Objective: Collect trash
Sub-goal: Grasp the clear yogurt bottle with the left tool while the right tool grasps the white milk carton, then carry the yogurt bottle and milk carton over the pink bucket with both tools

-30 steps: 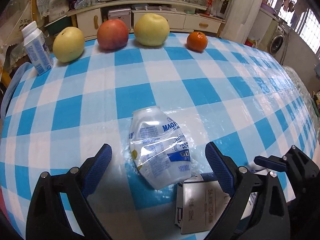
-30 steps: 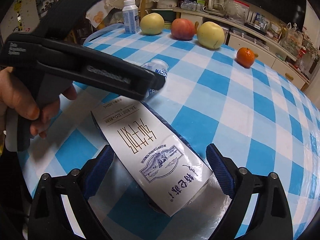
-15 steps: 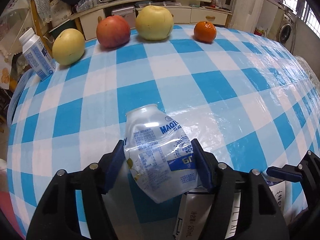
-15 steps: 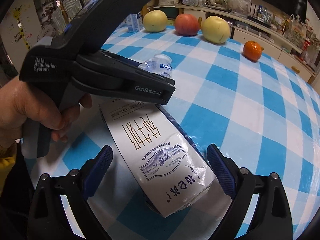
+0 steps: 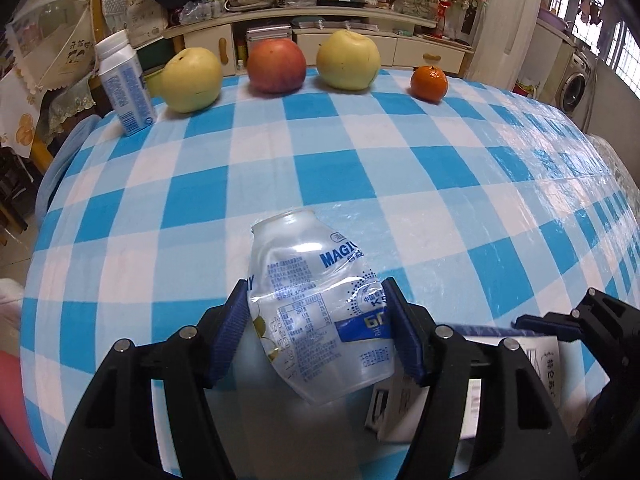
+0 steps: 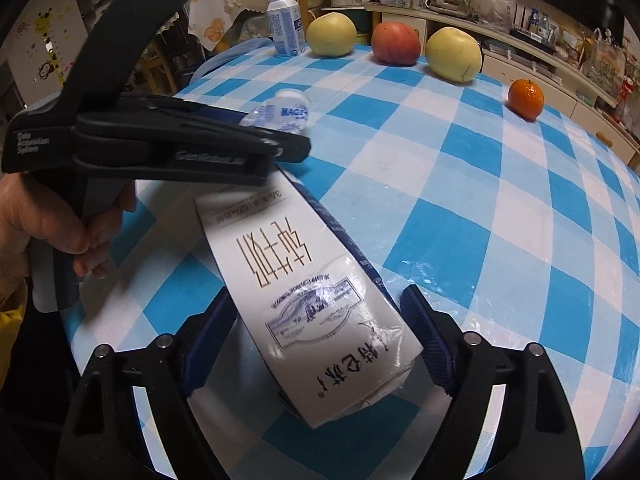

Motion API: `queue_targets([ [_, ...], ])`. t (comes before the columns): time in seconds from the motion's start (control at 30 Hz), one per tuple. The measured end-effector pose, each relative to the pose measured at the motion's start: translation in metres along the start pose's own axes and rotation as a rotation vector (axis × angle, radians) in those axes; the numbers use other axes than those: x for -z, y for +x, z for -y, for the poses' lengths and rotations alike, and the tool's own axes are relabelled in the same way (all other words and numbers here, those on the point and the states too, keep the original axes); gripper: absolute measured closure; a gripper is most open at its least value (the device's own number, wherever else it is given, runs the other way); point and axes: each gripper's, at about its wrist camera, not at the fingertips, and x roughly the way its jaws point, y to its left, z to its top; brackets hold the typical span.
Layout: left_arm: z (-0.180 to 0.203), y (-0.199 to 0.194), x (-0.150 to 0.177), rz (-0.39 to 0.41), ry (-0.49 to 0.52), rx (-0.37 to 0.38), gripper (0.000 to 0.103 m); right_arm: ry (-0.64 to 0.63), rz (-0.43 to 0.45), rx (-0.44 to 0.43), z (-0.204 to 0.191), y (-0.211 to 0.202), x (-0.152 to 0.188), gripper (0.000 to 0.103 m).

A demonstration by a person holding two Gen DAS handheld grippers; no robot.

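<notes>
A crushed clear plastic bottle (image 5: 316, 308) with blue print lies on the blue-and-white checked tablecloth (image 5: 320, 160). My left gripper (image 5: 320, 332) is shut on it, both blue pads against its sides. The bottle's top also shows in the right wrist view (image 6: 288, 110), behind the left gripper's body. A flattened white milk carton (image 6: 316, 304) lies on the cloth between the fingers of my right gripper (image 6: 316, 344), which is closing; its pads look near the carton's edges, and contact is not clear. The carton's corner shows at the lower right of the left wrist view (image 5: 516, 384).
Along the far table edge stand a small white-and-blue milk bottle (image 5: 124, 84), a yellow pear (image 5: 192, 80), a red apple (image 5: 276, 66), another yellow pear (image 5: 348, 60) and a tangerine (image 5: 429, 83). Cabinets and clutter lie beyond.
My left gripper closed from wide open onto the crushed bottle. My right gripper's fingers narrowed around the carton. Both moved slightly forward.
</notes>
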Motion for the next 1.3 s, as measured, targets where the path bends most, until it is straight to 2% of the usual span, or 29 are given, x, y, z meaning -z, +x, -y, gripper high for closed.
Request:
queue_targets([
  [0.3,-0.024,-0.029,0.031,0.044,-0.036,-0.029,0.036,-0.015,0.01,-0.013,-0.011,-0.004,0.005,0.035],
  [0.37,-0.028,-0.035,0.038,0.052,-0.036,-0.036,0.036,-0.024,0.012,-0.015,-0.016,-0.004,0.006,0.041],
  [0.73,-0.046,-0.061,0.08,0.08,-0.055,-0.05,0.036,-0.001,0.032,0.01,-0.027,-0.007,0.009,0.042],
  [1.07,-0.062,-0.086,0.088,0.132,-0.07,-0.041,0.036,0.066,0.072,0.032,-0.031,-0.016,0.006,0.042],
  [1.3,-0.074,-0.102,0.088,0.173,-0.074,-0.08,0.036,0.115,0.096,0.02,-0.039,-0.024,0.004,0.042],
])
